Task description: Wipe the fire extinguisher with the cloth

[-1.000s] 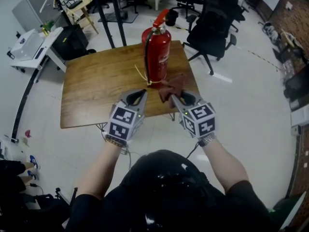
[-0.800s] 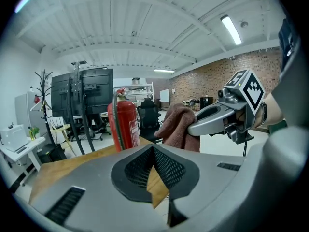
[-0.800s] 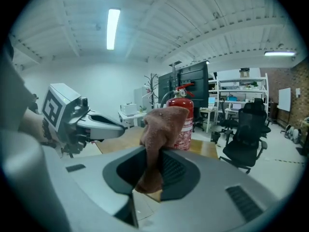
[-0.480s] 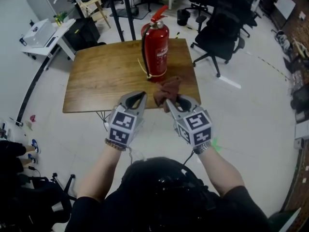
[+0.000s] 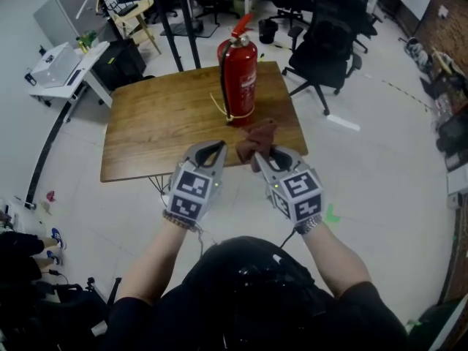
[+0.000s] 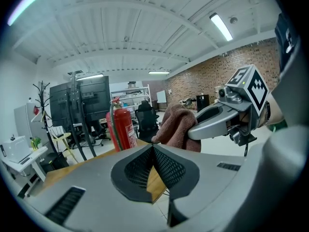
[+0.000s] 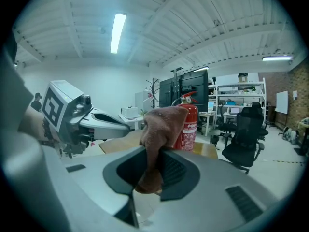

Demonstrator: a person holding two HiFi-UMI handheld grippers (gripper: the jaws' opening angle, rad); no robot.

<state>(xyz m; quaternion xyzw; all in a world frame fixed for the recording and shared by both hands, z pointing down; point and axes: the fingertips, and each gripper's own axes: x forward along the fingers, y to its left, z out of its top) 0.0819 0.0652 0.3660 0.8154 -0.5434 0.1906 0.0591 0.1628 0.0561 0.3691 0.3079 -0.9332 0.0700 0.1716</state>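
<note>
I'm pinching one cloth [image 5: 256, 137] in my right tool [image 5: 262, 155]; my left tool [image 5: 218, 146] is sitting with jaws together, seemingly empty, before one fire extinguisher [image 5: 239, 72].

Square wooden table [image 5: 161, 123] on a pale floor [image 5: 380, 167], with black office chairs [image 5: 325, 46] near its far right corner and a white desk [image 5: 62, 68] well apart on its left. Black metal posts [image 5: 191, 28] rise behind the table; a light wooden chair [image 5: 135, 17] and a black bin [image 5: 268, 29] stand farther back. A brick wall [image 6: 212, 76] meets a white ribbed ceiling [image 7: 159, 13] carrying a strip light [image 7: 117, 30].
</note>
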